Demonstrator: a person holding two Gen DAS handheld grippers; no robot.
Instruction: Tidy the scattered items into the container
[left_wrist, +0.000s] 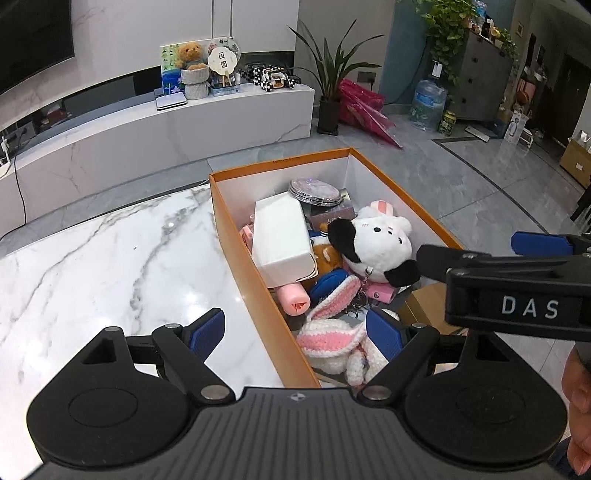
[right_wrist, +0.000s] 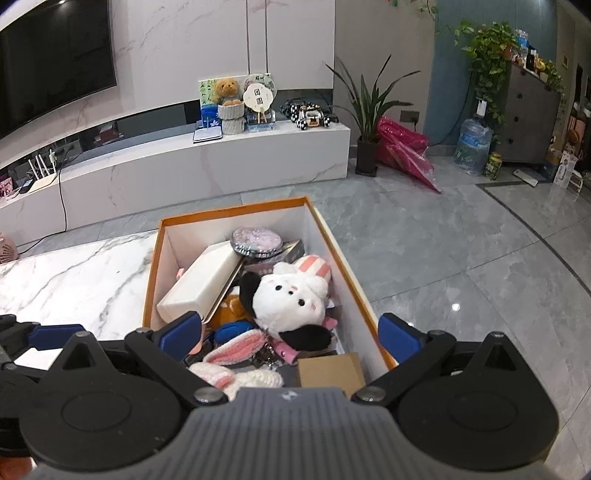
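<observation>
An orange cardboard box (left_wrist: 240, 240) (right_wrist: 151, 273) with white inner walls sits at the right edge of a marble table (left_wrist: 110, 258) (right_wrist: 74, 280). Inside lie a white and black plush dog (left_wrist: 376, 243) (right_wrist: 291, 302), a white carton (left_wrist: 282, 236) (right_wrist: 207, 284), a round compact mirror (left_wrist: 314, 190) (right_wrist: 256, 242), a pink and white knitted bunny (left_wrist: 332, 332) (right_wrist: 236, 365) and other small items. My left gripper (left_wrist: 295, 332) is open, straddling the box's near left wall. My right gripper (right_wrist: 290, 332) is open above the box's near end, also seen in the left wrist view (left_wrist: 480, 254).
A brown cardboard piece (right_wrist: 332, 369) lies at the box's near end. A pink fan (right_wrist: 7, 251) stands at the table's far left. Beyond are a white TV bench (left_wrist: 166, 129) with toys, a potted plant (left_wrist: 328, 92), a water jug (left_wrist: 428, 99) and grey floor.
</observation>
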